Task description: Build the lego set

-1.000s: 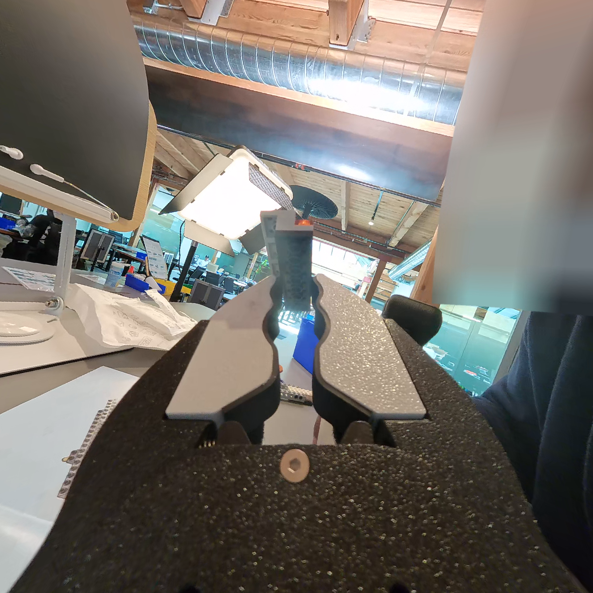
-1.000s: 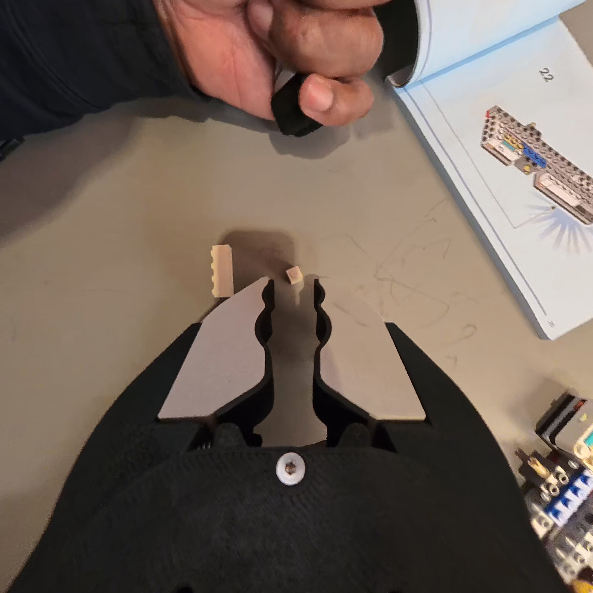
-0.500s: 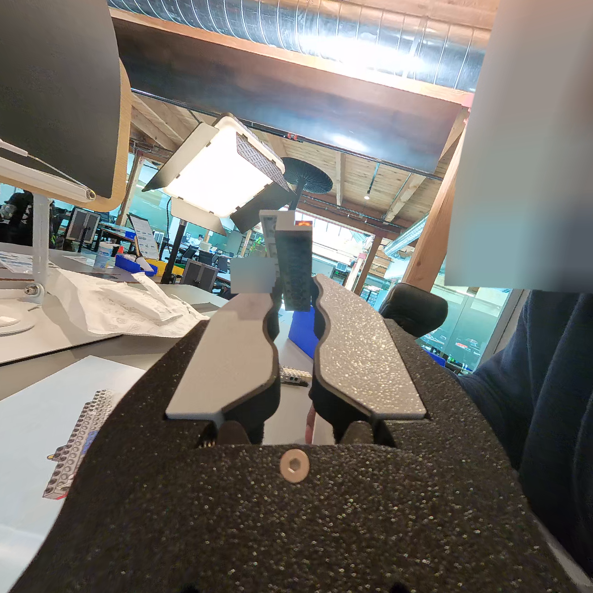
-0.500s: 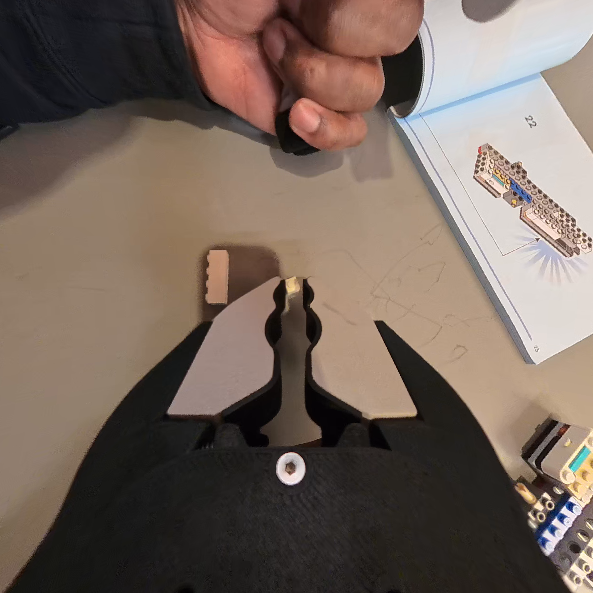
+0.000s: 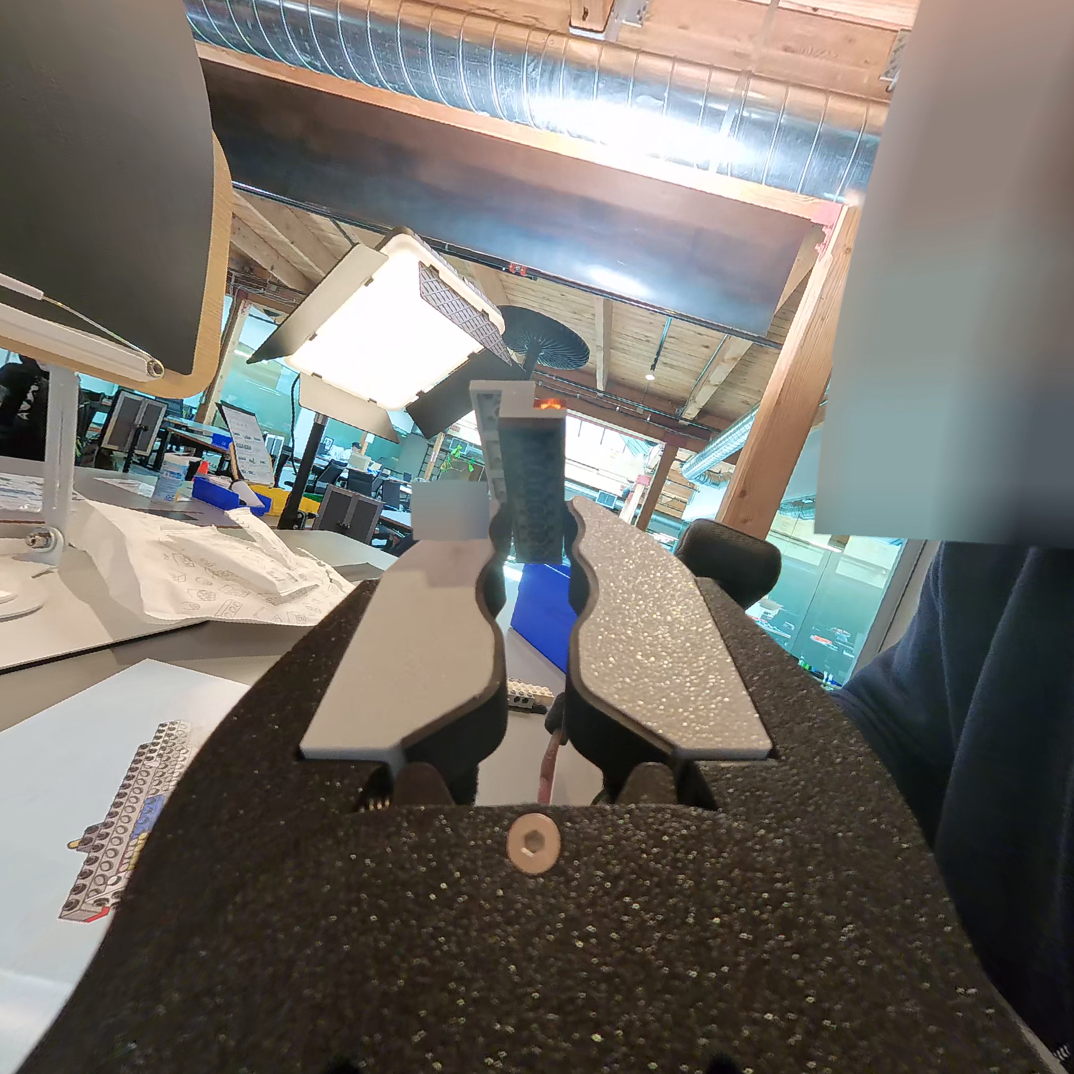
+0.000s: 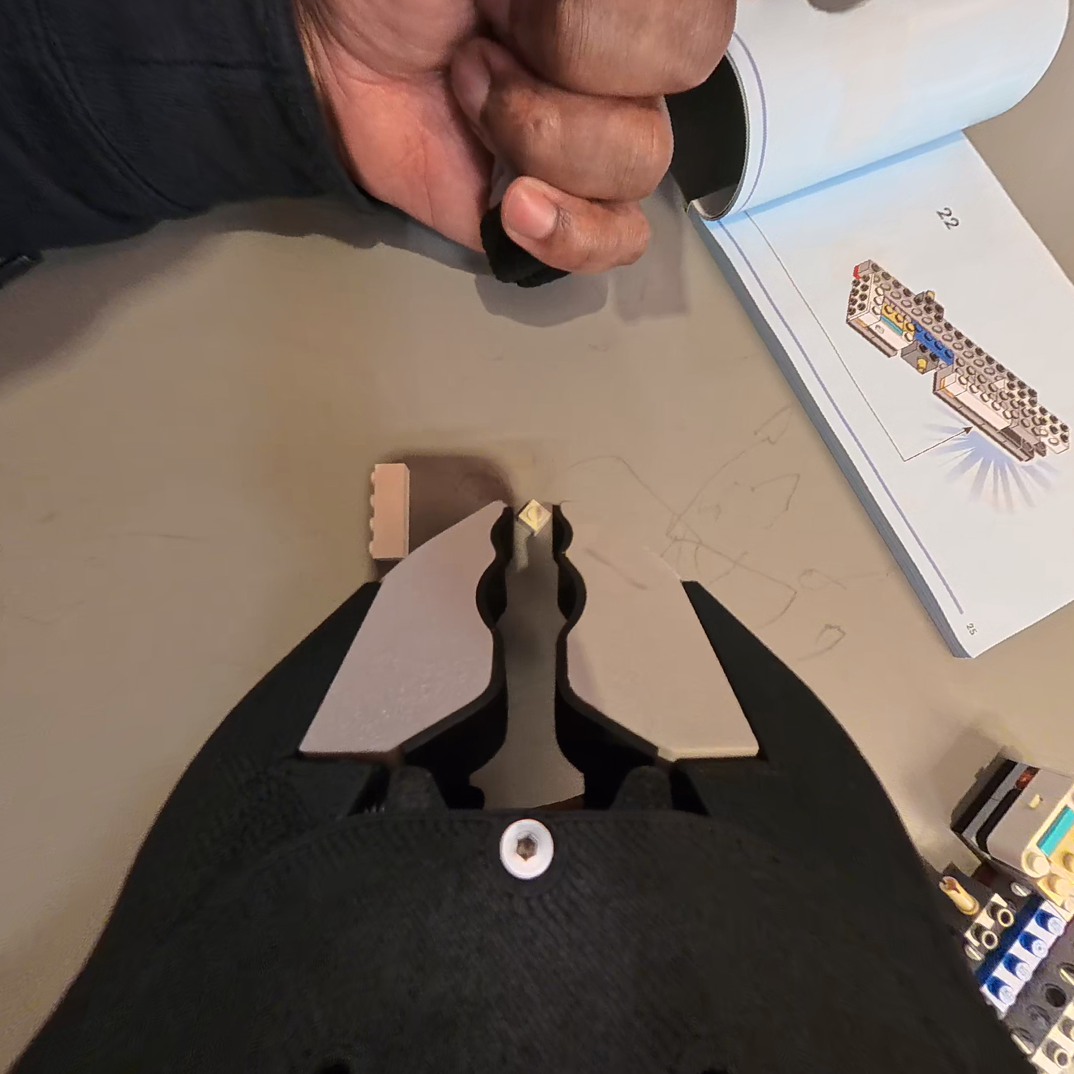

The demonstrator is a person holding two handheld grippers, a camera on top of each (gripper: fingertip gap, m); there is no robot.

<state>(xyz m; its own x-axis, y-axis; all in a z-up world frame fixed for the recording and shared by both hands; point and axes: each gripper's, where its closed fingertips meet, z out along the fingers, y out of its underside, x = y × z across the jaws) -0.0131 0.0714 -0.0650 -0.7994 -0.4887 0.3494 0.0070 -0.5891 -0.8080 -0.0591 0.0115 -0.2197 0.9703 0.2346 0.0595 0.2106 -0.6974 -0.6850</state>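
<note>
Tan stud (image 6: 533, 517) pinched, right claw (image 6: 533, 514) angled down

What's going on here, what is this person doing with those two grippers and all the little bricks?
A person works with toy bricks beside an open instruction booklet. The left gripper is shut on a long dark grey brick assembly, held upright. The right gripper has its tips around a tiny tan brick at the table, pinched corner to corner. A longer tan brick lies just left.

This is looking like a big open office. Desks and chairs (image 5: 354, 511) are sitting far back at 10 o'clock, a shiny pipe (image 5: 581, 75) is running under wooden beams at 12 o'clock, and a lamp (image 5: 378, 331) is shining.
</note>
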